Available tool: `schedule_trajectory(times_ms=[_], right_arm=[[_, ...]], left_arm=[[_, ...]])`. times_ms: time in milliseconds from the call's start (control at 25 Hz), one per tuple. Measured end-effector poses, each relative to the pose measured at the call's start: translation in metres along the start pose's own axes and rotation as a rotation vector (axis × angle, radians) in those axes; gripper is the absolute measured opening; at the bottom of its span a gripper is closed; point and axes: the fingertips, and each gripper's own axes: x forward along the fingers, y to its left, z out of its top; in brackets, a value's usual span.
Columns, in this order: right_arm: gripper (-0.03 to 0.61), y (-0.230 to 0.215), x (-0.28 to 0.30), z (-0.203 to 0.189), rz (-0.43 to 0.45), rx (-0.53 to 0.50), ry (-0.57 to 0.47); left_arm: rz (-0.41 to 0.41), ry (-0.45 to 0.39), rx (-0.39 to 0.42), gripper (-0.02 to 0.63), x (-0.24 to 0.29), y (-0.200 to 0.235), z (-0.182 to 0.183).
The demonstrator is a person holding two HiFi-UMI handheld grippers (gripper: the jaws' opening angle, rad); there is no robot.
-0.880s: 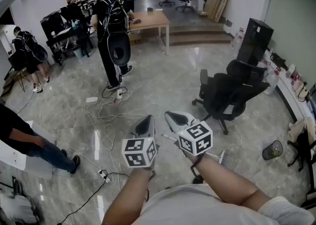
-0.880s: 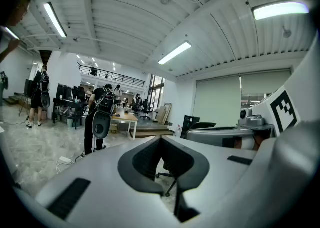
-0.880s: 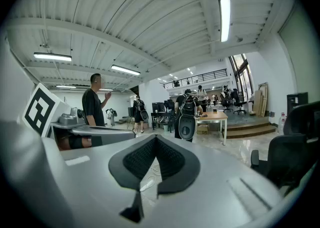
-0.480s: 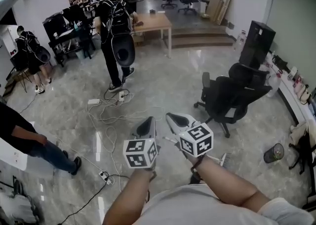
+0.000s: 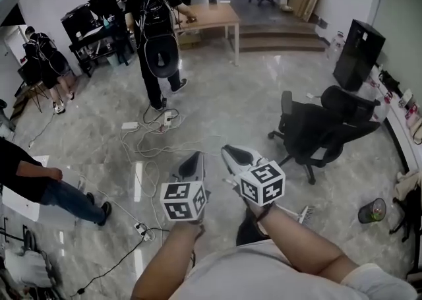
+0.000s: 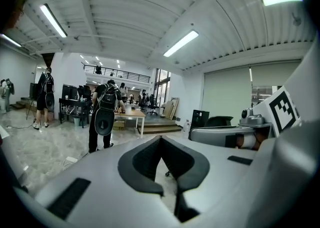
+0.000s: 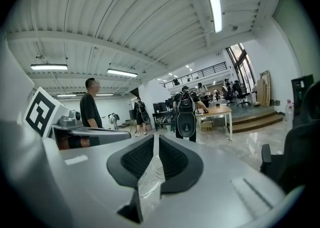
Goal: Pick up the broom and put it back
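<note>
Grey marble floor (image 5: 217,114) spreads everywhere; the pick-up seems not begun. The left gripper (image 5: 195,160) has fingers together, the right gripper (image 5: 232,153) a slit apart, both empty. The broom (image 5: 303,213) lies near right; next, turn and reach down.

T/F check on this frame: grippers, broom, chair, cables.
1. The right gripper holds the broom. False: nothing is between its fingers; the broom shows beside the right arm.
2. A chair stands right of the grippers. True.
3. The left gripper is wide open. False: its fingertips meet.
4. Cables lie on the floor ahead. True.
</note>
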Motion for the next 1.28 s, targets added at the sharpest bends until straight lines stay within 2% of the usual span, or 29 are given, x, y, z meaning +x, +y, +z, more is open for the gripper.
schedule_trajectory(times_ms=[160, 360, 680, 920, 1120, 1280], right_arm=[[0.053, -0.053, 0.049, -0.012, 0.045, 0.028, 0.042], [0.092, -0.147, 0.118, -0.019, 0.107, 0.023, 0.096], [0.122, -0.236, 0.207, -0.092, 0.168, 0.037, 0.287], [0.135, -0.272, 0.27, -0.178, 0.157, 0.08, 0.423], [0.146, -0.298, 0.304, -0.271, 0.137, 0.094, 0.527], [0.152, -0.33, 0.323, -0.365, 0.131, 0.084, 0.634]], left_arm=[[0.044, 0.036, -0.02, 0.005, 0.063, 0.024, -0.006], [0.093, 0.079, -0.047, 0.005, 0.168, 0.049, -0.011], [0.15, 0.195, -0.124, 0.005, 0.268, 0.097, -0.063], [0.166, 0.251, -0.174, 0.005, 0.326, 0.159, -0.126], [0.161, 0.312, -0.224, 0.005, 0.365, 0.196, -0.204], [0.159, 0.38, -0.25, 0.005, 0.388, 0.212, -0.278]])
